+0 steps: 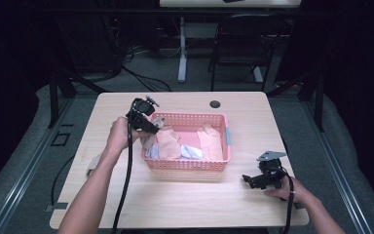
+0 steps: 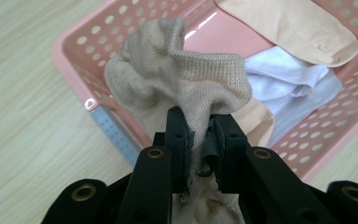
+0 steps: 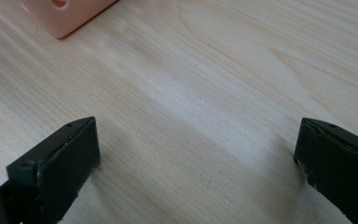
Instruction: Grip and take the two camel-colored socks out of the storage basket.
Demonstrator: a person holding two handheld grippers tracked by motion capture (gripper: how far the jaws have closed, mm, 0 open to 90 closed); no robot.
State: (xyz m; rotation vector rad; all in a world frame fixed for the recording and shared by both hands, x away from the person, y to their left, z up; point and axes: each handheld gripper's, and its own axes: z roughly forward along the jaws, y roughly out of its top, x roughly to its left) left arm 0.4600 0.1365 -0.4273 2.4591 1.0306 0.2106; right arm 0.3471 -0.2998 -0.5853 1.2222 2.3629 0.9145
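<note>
High view, left side first: a pale strip (image 1: 93, 165) lies on the wooden table (image 1: 185, 204) near its left edge, beside the person's left forearm; what it is cannot be told. The left hand (image 1: 118, 134) holds the left gripper (image 1: 152, 129) over the left end of a pink perforated basket (image 1: 187, 163) that sits at the middle of the table. In the left gripper view the jaws are pinched nearly together on a beige knitted sock (image 2: 177, 79), whose ribbed cuff bunches up above the jaw tips while the rest hangs down between them, over the basket's corner. A small grey-white label (image 2: 116, 135) is stuck on the basket's outer wall there; any writing on it is too small to read.

Inside the basket lie more pieces: peach-coloured socks (image 1: 168, 141), a white cloth (image 1: 191, 152) between them, and another peach piece (image 1: 210, 141) toward the right wall. A grey tab (image 1: 228, 136) shows on the right end of the basket.

Further right, well apart from the basket, the right hand (image 1: 285, 191) rests on the table near the front edge with the right gripper (image 1: 247, 180) low on the wood, its grey three-cornered plate (image 1: 271, 155) on top. In the right gripper view the jaws stand wide apart with nothing between them but bare wood, and a corner of the pink basket shows at upper left. No brand or readable writing is visible anywhere.
</note>
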